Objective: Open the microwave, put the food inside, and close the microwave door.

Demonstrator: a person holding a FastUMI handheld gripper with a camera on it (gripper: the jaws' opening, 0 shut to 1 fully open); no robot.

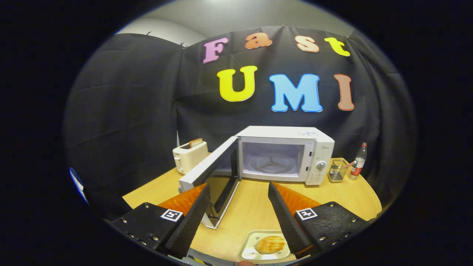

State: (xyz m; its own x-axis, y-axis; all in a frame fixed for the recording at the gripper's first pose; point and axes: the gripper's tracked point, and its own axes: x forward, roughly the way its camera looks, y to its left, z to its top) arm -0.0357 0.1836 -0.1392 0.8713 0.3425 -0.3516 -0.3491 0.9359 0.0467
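Between and just below the spread fingers, the food (270, 244) lies on its tray (247, 251); the gripper (238, 192) gapes wide, holding nothing, facing the open microwave (284, 155).

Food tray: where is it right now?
The tray with the bun sits on the table between the open fingers, near their bases, short of the microwave, whose door is open.
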